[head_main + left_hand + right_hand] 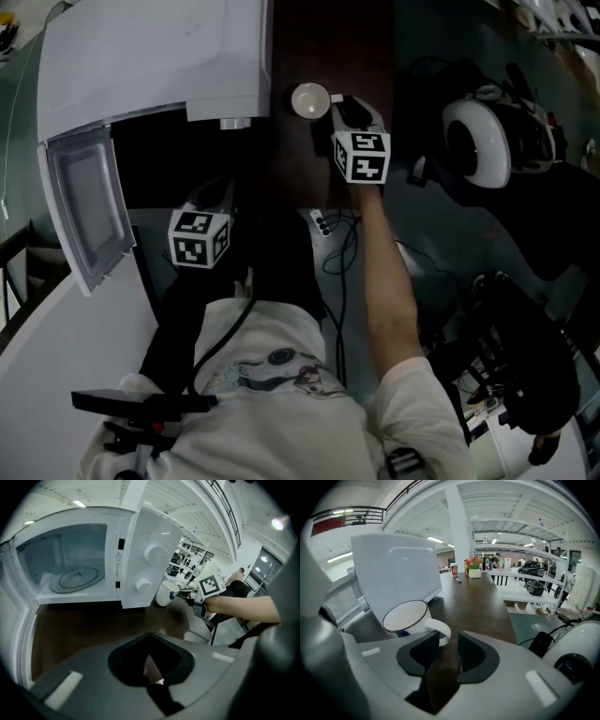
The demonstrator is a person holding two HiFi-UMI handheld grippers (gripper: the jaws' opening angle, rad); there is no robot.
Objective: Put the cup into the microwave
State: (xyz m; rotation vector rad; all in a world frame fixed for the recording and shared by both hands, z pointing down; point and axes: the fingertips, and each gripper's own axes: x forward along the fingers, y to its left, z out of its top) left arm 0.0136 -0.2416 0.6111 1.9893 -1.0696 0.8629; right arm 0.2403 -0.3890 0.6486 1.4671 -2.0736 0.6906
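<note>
A white cup (pixel 308 99) with a dark rim stands on the dark wooden table, just right of the white microwave (pixel 150 56). The microwave's door (pixel 89 211) hangs open to the left, and its cavity shows a glass turntable (pixel 75 578). My right gripper (pixel 343 109) is open right beside the cup (pixel 405 618). The cup's handle (pixel 442 633) lies at the tips of the gripper (pixel 448 641), and the pads do not press on it. My left gripper (pixel 149 665) hovers shut and empty in front of the open cavity, from where it sees the cup (pixel 166 593) off to the right.
The microwave's control panel (pixel 145 559) stands between the cavity and the cup. A round white device (pixel 478 141) and black gear sit on the floor at the right. Cables (pixel 336 234) run off the table's near edge. A red cup and a plant (pixel 474 571) stand at the table's far end.
</note>
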